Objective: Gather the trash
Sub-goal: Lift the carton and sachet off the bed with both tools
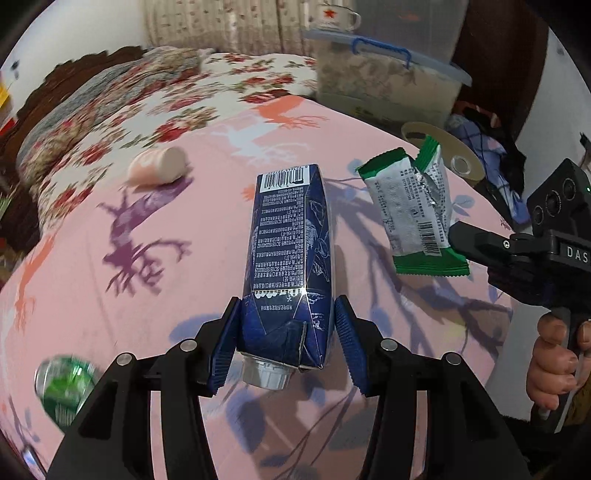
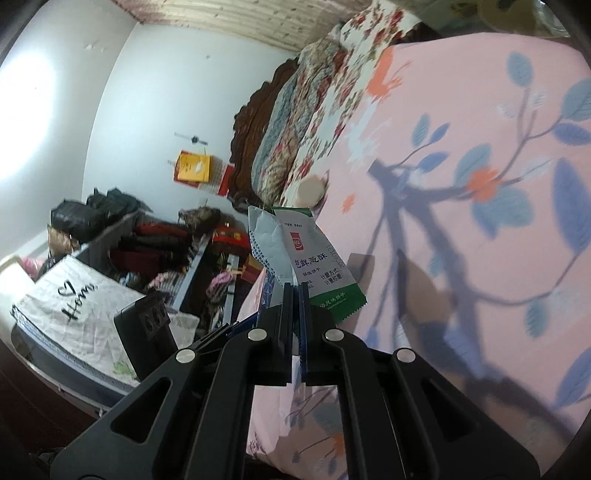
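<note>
My left gripper [image 1: 286, 347] is shut on a dark blue drink carton [image 1: 290, 258], gripping its cap end above the pink bedsheet [image 1: 184, 295]. My right gripper [image 2: 294, 299] is shut on a torn green and silver snack wrapper [image 2: 295, 251], held in the air; the wrapper [image 1: 413, 214] and the right gripper [image 1: 458, 230] also show at the right of the left wrist view. A small pink bottle [image 1: 157, 168] lies on the bed at the far left and shows in the right wrist view [image 2: 312, 190]. A green can [image 1: 64, 387] lies at the lower left.
A clear plastic storage box [image 1: 388, 74] with a mug [image 1: 338, 16] on top stands at the back right. A tape roll [image 1: 443, 147] sits near it. Floral quilts [image 1: 110, 122] are piled at the back left. A bag and clutter [image 2: 92, 306] lie beside the bed.
</note>
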Available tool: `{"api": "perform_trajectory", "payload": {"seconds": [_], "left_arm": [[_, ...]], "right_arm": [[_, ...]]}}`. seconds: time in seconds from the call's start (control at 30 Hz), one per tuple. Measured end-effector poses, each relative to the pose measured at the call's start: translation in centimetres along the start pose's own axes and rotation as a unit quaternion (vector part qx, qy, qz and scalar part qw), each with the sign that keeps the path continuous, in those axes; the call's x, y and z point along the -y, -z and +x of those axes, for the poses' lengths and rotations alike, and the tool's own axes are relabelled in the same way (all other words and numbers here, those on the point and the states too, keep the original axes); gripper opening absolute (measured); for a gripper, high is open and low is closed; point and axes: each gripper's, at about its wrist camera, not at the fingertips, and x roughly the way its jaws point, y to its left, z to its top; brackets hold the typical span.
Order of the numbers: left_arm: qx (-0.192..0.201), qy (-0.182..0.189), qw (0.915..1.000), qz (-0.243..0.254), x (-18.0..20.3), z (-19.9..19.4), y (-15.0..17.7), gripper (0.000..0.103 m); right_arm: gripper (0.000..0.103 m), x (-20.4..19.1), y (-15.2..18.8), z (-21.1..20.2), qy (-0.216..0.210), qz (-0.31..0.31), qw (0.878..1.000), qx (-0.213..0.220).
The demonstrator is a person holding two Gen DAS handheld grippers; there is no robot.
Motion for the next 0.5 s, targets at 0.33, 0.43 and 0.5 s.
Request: {"api": "perform_trajectory", "payload": {"seconds": [0.33,0.43,0.5], "left_arm": [[0.036,-0.009,0.998,-0.051,-3.4,-4.5,5.3,0.048],[0.045,-0.005,0.9973,-0.059,-3.7,-5.4,6.3,0.048],[0.052,-0.001,0.9967,-0.062,-3.7,-6.0,7.0,0.048]], "right_arm": [[0.004,-4.7,3.8,2.7,0.017,-0.043,0.998,-0.039],[0.004,-5.5,4.6,2.7,0.025,-0.057,0.997,-0.046],[0.004,-6.1,5.1,2.4,0.03,-0.066,0.996,-0.044]]}}
